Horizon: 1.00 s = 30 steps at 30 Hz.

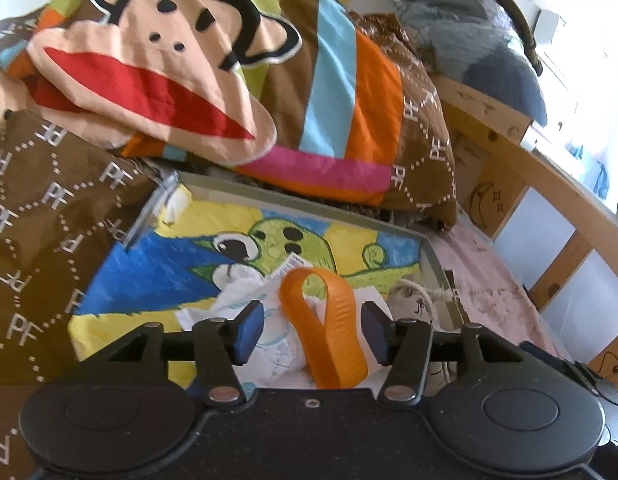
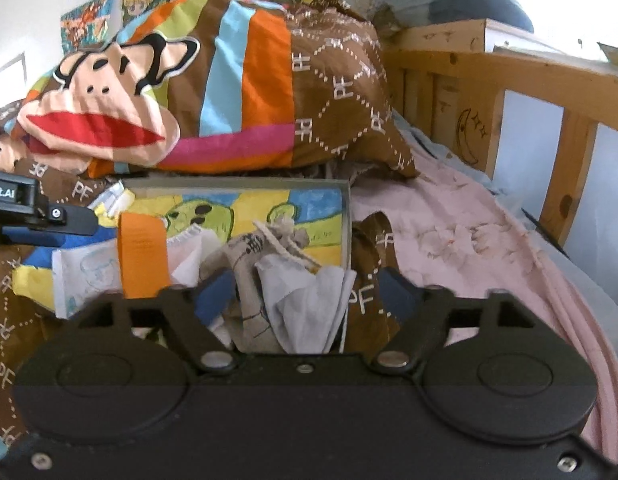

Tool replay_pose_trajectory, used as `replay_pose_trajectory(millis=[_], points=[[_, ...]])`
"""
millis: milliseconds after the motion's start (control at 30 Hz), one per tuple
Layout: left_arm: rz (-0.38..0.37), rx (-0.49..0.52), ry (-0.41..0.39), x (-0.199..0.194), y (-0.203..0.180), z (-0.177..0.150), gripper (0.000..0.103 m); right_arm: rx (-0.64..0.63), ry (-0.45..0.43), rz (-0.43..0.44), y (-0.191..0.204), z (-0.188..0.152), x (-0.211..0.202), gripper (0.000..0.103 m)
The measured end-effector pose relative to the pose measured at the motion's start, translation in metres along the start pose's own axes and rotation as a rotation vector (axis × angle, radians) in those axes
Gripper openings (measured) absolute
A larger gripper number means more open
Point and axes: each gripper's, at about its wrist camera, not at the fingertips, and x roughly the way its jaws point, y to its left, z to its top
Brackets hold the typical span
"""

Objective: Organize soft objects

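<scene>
A shallow grey box with a bright cartoon drawing on its floor lies on the bed. In it lie an orange rubber loop, white printed cloth and a beige drawstring pouch. My left gripper is open, its blue pads either side of the orange loop without touching it. In the right wrist view, my right gripper is open above the beige pouch and a white cloth. The orange loop sits to the left, by the left gripper's finger.
A monkey-face quilt in brown and coloured stripes is heaped behind the box. A pink sheet covers the mattress to the right. The wooden bed rail runs along the far right, with grey bedding on top.
</scene>
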Motion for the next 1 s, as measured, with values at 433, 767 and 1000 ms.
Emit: replay_pose_trajectory(millis=[433,767,1000], points=[[0.029,-0.019,-0.167,-0.086,0.011,-0.006,0.097,0.117,-0.171,0.089,-0.010,0.009,-0.092,0.103],[0.034,0.080,-0.274,-0.166,0.004,-0.046,0.102,0.134,-0.252,0.086,0.000,0.001,-0.210,0.103],[0.009,0.092,-0.298,-0.215,0.008,-0.081,0.102,0.113,-0.239,0.071,0.008,-0.006,-0.285,0.103]])
